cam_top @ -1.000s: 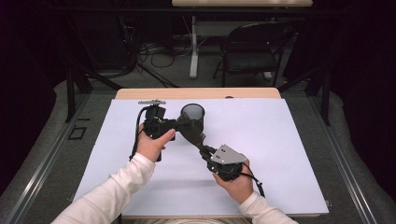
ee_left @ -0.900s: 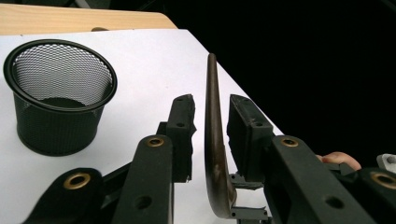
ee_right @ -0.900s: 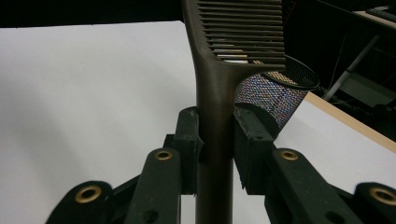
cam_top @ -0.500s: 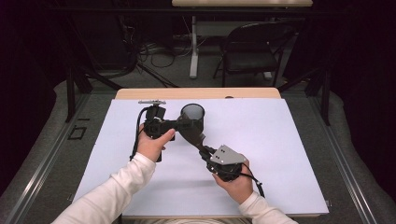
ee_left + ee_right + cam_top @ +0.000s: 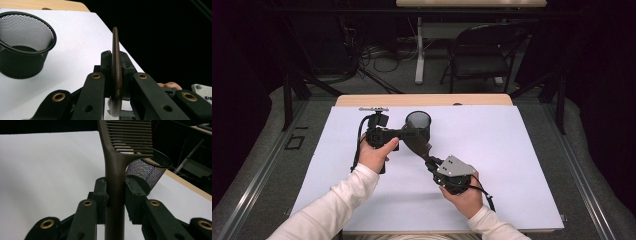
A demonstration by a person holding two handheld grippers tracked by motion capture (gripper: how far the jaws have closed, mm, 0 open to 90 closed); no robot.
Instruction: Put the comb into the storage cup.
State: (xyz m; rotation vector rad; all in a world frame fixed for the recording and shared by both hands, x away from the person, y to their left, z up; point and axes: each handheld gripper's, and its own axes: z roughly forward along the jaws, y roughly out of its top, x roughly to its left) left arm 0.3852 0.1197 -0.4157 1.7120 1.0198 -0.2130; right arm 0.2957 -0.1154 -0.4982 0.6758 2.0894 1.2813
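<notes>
— Which step is this, would you say?

— A handover, by my guess. The brown comb (image 5: 117, 157) is up off the white tabletop (image 5: 522, 165), just in front of the black mesh cup (image 5: 418, 123). The right gripper (image 5: 432, 161) has its jaws clamped tight on the handle, teeth pointing away from that hand.

— And the left gripper (image 5: 404, 134)?

— Its jaws have just been closing, and now they pinch the comb (image 5: 116, 75) edge-on between the pads. So both hold it at once.

— What's next, then?

— I'd reckon one side has to let go, probably the right, so the left can carry the comb over the cup's rim and stand it inside. The cup is light mesh, so a clumsy lowering could tip it.
</notes>
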